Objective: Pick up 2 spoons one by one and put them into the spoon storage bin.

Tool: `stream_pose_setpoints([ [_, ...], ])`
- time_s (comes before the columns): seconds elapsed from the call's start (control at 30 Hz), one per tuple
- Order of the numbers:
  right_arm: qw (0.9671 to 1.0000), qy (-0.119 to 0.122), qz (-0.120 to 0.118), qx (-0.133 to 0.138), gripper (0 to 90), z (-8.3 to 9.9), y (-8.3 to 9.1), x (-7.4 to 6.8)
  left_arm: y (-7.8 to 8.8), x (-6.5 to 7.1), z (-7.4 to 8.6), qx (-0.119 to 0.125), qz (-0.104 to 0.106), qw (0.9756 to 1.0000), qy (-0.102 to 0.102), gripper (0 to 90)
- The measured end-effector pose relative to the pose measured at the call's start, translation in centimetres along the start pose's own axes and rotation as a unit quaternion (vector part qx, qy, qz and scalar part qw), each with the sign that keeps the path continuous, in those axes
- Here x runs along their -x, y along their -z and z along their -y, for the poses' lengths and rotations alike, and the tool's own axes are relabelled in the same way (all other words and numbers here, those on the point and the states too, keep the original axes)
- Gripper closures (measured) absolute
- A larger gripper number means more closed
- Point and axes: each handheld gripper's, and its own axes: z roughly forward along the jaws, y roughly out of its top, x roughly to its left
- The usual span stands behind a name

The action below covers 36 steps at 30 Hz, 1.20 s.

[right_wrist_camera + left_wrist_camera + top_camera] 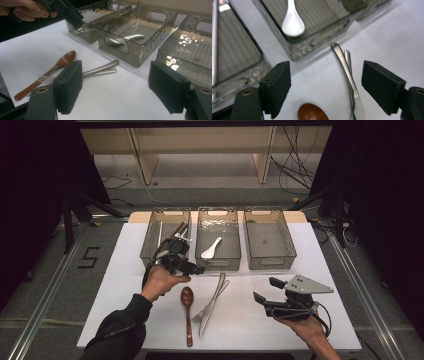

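Cutlery sorting looks like the work in hand: a wooden spoon [187, 306], a fork [200, 313] and a knife [212, 304] lie together on the white table [125, 285], just in front of three clear trays. The left gripper [192, 268] hangs over the table's near-left part, jaws wide and empty, aimed past the wooden spoon's bowl [312, 112] and the two metal handles; that stance suggests it is lining up on one of the loose pieces. The middle tray [218, 262] holds a white spoon [211, 248], the left tray [148, 251] holds chopsticks [179, 228], and the right tray [270, 262] looks empty, probably kept for metal pieces. The right gripper [262, 296] waits near the table's right edge, jaws wide with nothing between them, well apart from the cutlery.
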Motion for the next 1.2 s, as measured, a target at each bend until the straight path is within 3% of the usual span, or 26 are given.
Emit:
stream_pose_setpoints([
  [0.2,1.0,-0.003,0.0,0.003,28.5,0.0,0.1,0.1,0.1,0.7,1.7,-0.009,-0.002,0.9999,-0.007,21.5],
  [0.57,1.0,-0.002,0.001,0.003,28.5,0.0,0.1,0.0,0.0,0.6,4.5,-0.03,-0.017,0.9994,0.005,20.3],
  [0.8,1.0,-0.001,0.001,0.002,28.5,0.0,0.1,0.0,-0.5,0.7,5.5,-0.055,-0.033,0.9979,0.003,19.8],
  [1.2,1.0,0.001,0.0,0.004,28.5,0.0,0.1,-0.1,-1.1,0.0,6.7,-0.077,-0.053,0.9956,0.008,19.7],
])
